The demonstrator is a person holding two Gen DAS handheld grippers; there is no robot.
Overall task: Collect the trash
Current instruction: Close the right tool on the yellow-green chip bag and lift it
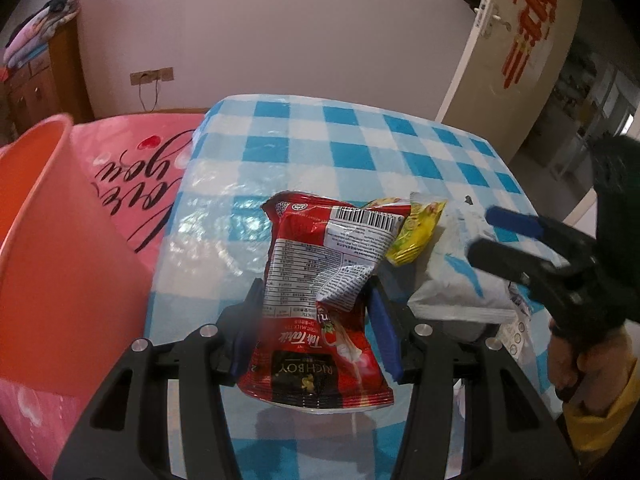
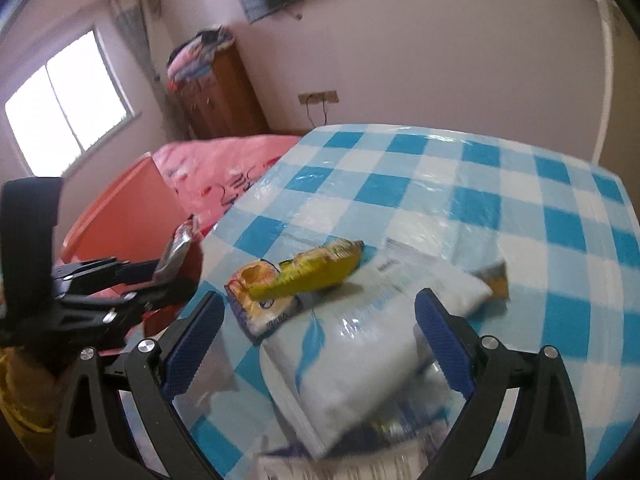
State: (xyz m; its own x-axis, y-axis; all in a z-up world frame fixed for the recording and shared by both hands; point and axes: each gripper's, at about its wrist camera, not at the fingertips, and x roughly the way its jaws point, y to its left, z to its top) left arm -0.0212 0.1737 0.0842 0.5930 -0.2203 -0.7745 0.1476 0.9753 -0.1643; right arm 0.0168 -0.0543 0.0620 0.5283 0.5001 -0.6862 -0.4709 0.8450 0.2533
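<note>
My left gripper (image 1: 314, 322) is shut on a red Richboy snack wrapper (image 1: 320, 280) and holds it above the blue checked table (image 1: 304, 140). The same wrapper shows edge-on in the right wrist view (image 2: 178, 250), held in the left gripper (image 2: 168, 280). My right gripper (image 2: 320, 340) is open over a white plastic packet (image 2: 360, 344). A yellow wrapper (image 2: 316, 272) lies on the packet's far edge, over a small torn wrapper (image 2: 260, 300). In the left wrist view the right gripper (image 1: 486, 236) hovers above the white packet (image 1: 456, 280), next to the yellow wrapper (image 1: 420, 232).
An orange bin (image 1: 44, 240) stands left of the table, also in the right wrist view (image 2: 124, 216). A pink bedspread (image 1: 132, 168) lies behind it. A small yellow scrap (image 2: 498, 278) lies beyond the white packet. A door (image 1: 516, 40) stands open at the far right.
</note>
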